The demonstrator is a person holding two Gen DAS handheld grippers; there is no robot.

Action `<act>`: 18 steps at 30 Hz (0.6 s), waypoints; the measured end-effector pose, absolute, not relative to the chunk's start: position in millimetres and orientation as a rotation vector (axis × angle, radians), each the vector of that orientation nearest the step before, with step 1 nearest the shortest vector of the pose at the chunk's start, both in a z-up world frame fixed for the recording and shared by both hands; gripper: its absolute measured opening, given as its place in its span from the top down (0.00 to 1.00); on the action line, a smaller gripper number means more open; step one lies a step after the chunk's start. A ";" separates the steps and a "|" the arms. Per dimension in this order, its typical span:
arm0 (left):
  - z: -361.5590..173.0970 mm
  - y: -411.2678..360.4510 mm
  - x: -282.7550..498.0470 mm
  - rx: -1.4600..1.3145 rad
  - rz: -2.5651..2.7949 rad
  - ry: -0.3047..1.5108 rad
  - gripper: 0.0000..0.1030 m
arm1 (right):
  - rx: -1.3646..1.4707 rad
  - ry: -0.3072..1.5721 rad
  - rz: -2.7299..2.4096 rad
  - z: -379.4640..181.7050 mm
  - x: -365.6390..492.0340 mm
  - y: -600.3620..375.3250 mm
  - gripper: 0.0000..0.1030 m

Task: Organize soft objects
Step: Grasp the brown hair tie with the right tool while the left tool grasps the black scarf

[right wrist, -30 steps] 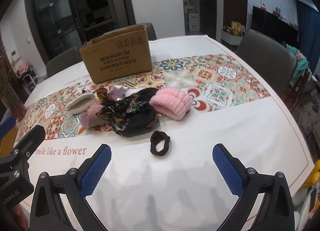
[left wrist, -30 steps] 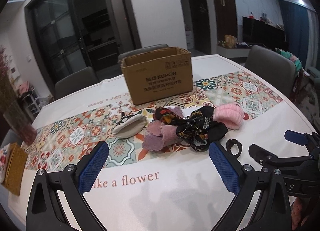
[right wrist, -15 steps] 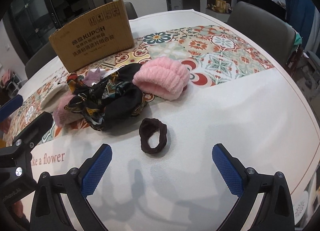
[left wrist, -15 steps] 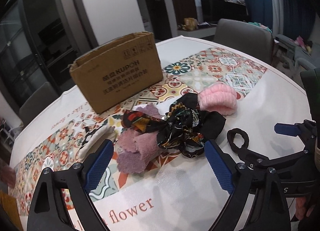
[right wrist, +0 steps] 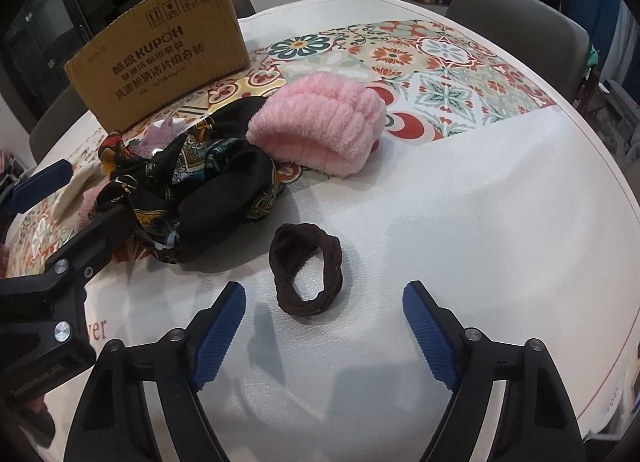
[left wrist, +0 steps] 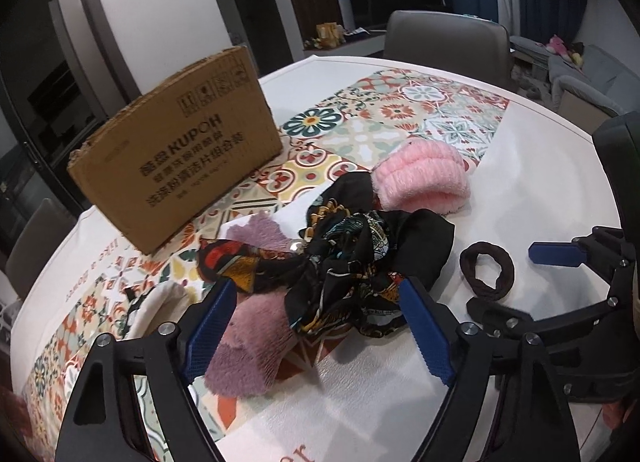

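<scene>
Fingers of both grippers, just narrowing, stand spread over silky scarf (left wrist: 344, 262) and braided band (right wrist: 306, 270).

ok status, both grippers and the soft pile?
Both empty, jaws just closing: left gripper over patterned scarf, right gripper at dark hair tie. Nothing in the way.

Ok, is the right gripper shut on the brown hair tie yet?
No, open. The right gripper has been closing, but its blue pads stand clear of the brown hair tie, which lies flat on the table.
</scene>
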State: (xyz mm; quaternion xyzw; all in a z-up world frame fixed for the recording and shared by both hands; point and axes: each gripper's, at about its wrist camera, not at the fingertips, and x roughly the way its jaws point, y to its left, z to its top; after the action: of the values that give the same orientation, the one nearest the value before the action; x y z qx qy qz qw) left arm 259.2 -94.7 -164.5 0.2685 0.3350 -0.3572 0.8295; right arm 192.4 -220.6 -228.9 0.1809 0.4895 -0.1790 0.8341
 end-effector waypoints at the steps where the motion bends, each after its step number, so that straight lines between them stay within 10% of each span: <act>1: -166.3 -96.3 260.3 0.570 -0.765 0.712 0.19 | 0.381 1.038 -0.375 -229.6 193.5 -219.8 0.21; 18: -190.9 -112.5 272.1 0.571 -0.810 0.777 0.44 | 0.282 1.032 -0.364 -231.6 205.1 -209.3 0.40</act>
State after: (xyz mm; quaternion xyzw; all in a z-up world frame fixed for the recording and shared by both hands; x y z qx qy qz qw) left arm 272.1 -112.5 -190.9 0.2668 0.3633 -0.3786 0.8084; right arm 205.1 -209.3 -231.6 0.1336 0.4888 -0.1725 0.8446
